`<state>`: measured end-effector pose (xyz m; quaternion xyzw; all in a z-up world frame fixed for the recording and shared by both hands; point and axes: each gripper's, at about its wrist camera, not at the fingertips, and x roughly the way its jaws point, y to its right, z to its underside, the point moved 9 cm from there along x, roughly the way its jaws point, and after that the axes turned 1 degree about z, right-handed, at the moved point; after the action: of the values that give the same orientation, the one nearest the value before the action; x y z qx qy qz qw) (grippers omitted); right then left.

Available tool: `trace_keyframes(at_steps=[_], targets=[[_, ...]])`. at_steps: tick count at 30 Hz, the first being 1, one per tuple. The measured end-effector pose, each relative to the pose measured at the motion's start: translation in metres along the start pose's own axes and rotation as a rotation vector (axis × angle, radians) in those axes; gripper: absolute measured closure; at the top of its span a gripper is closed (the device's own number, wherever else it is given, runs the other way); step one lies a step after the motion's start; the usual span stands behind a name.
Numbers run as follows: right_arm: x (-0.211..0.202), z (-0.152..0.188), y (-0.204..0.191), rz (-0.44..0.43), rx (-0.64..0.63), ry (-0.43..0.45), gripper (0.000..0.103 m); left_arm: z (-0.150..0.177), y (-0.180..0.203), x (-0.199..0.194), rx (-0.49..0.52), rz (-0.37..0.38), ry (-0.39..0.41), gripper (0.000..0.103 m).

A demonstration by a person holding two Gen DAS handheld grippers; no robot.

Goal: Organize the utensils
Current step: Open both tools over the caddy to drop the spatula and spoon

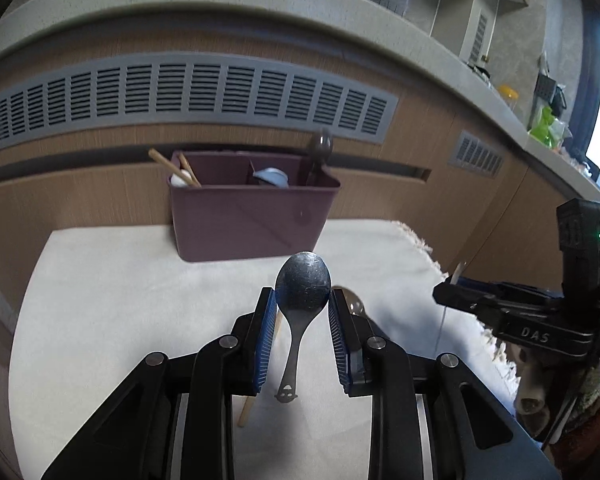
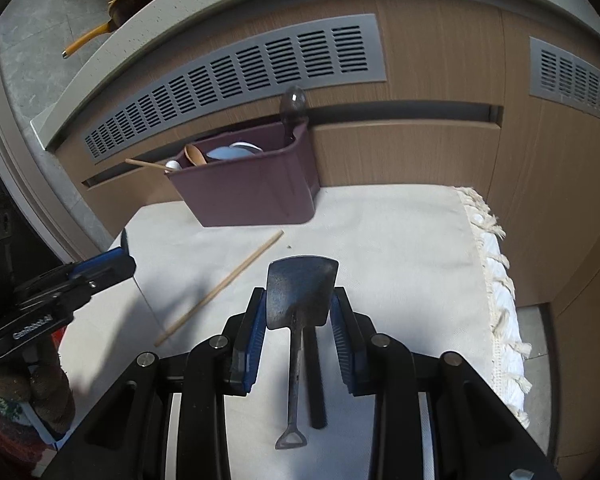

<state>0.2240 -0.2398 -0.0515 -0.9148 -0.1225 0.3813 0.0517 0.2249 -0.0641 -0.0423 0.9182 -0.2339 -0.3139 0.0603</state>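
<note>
The spoon (image 1: 303, 284) looks like dull, scuffed metal, same as the shovel-shaped spoon (image 2: 301, 294). Both sit over a matt, off-white woven cloth (image 2: 400, 248) with a rough fringed edge at the right. The maroon caddy (image 1: 248, 220) at frame centre is smooth matt plastic, I think. The chopstick (image 2: 220, 286) is bare light wood. Gripper pads (image 1: 266, 344) are ribbed blue rubber.

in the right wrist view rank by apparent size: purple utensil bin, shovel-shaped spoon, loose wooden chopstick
1. purple utensil bin, largest.
2 and 3. shovel-shaped spoon and loose wooden chopstick: unsure; the spoon, clamped in the right tongs, sits nearest the camera, which inflates it.
</note>
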Motion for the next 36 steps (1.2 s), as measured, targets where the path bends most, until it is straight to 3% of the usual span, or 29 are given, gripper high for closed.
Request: trace_keyframes(at_steps=[4, 6, 8, 13, 17, 20, 24, 32, 36], targets=[[0.003, -0.010, -0.006, 0.015, -0.029, 0.012, 0.075, -0.022, -0.001, -0.012, 0.015, -0.011, 0.064, 0.075], [0.003, -0.022, -0.010, 0.016, -0.040, 0.027, 0.075, -0.048, 0.004, -0.023, 0.039, -0.008, 0.114, 0.075], [-0.010, -0.050, -0.018, 0.004, -0.061, 0.082, 0.075, -0.097, 0.012, -0.048, 0.081, -0.005, 0.225, 0.075], [-0.086, -0.163, -0.061, -0.057, -0.177, 0.402, 0.075, -0.177, 0.007, -0.081, 0.049, 0.033, 0.421, 0.075], [-0.089, -0.198, -0.077, -0.058, -0.209, 0.542, 0.075, -0.191, -0.020, -0.052, -0.009, 0.005, 0.468, 0.075], [-0.057, -0.202, -0.075, -0.036, -0.211, 0.535, 0.075, -0.186, -0.039, -0.032, -0.048, 0.015, 0.479, 0.075], [-0.022, -0.202, -0.072, -0.024, -0.218, 0.530, 0.075, -0.188, -0.046, -0.011, -0.025, 0.001, 0.493, 0.075], [0.036, -0.197, -0.059, 0.000, -0.230, 0.457, 0.075, -0.171, -0.071, 0.038, -0.057, 0.001, 0.408, 0.075], [0.076, -0.180, -0.055, -0.020, -0.259, 0.329, 0.073, -0.161, -0.078, 0.057, -0.091, 0.021, 0.320, 0.070]])
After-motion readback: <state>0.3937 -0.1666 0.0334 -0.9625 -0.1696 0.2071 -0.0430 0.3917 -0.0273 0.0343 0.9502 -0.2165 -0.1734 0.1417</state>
